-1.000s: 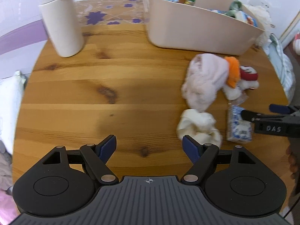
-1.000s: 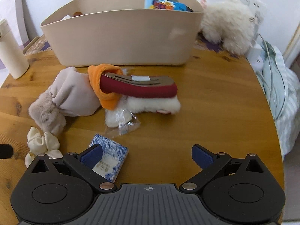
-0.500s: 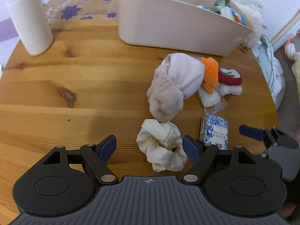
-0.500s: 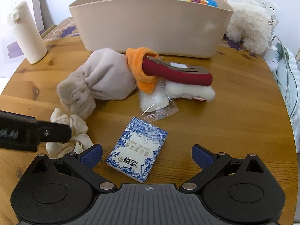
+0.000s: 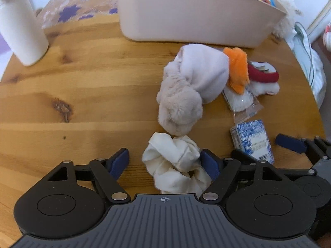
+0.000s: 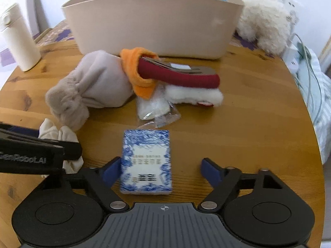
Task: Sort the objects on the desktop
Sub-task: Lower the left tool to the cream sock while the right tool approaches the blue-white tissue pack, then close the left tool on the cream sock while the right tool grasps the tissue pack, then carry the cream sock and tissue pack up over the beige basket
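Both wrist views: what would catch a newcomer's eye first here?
Probably the heap of soft things mid-table: a beige plush pouch against an orange cloth and a red-and-white slipper, just in front of the big beige bin. Nearer, the right gripper, jaws just closing, straddles a blue-and-white packet, while the left gripper straddles a cream scrunchie.

black hand-held gripper (image 5: 164, 162), blue fingertips (image 5: 119, 161), silver screws

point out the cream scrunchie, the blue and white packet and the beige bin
cream scrunchie (image 5: 175, 161): left wrist view, on its bunched folds.
blue and white packet (image 6: 146, 161): right wrist view, on its printed top face.
beige bin (image 6: 153, 31): right wrist view, on its front wall.
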Available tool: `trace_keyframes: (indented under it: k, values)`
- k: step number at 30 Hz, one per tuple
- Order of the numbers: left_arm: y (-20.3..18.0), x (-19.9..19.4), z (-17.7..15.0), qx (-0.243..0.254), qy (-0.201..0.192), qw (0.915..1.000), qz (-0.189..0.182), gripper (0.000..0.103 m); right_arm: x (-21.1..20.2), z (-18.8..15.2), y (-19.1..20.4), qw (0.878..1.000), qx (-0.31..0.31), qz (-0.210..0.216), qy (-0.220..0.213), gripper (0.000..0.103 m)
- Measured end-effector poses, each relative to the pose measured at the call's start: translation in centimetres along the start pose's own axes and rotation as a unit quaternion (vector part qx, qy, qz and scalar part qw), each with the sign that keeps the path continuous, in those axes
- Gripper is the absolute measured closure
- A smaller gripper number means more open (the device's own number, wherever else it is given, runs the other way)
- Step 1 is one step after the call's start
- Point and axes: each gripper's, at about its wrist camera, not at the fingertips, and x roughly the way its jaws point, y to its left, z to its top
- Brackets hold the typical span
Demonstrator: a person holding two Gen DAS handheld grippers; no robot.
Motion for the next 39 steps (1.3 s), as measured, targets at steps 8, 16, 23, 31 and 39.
trace_keyframes:
  k: [8,16,23,31,39]
  values:
    - [1.0,-0.4,-0.4,0.023,0.005,0.9997,-0.008,0.073,-0.5,0.0,0.5,1.0,-0.016,0.018,-0.013,0.06]
    - [2.6,-1.3,-0.8,-0.02,0.013,0.9991,-0.034,0.085,-1.1,-0.5,-0.1,0.999,-0.011,0.036,-0.001,0.061]
    - [3.1,-3.3,-1.5,0.005,-0.008,0.9996,-0.026,0.085,-2.9,-1.1,-1.8,0.999,0.004,0.045,-0.014,0.061]
    - [4.6,-6.0,-0.9,0.002,-0.043,0.9989,-0.021,0.085,-6.0,0.0,-3.3,0.997,0.006,0.055,-0.052,0.061]
    - [5.2,-8.6,1.7,0.007,-0.085,0.996,-0.024,0.085,-8.6,3.4,-5.2,0.995,0.022,0.051,-0.083,0.061]
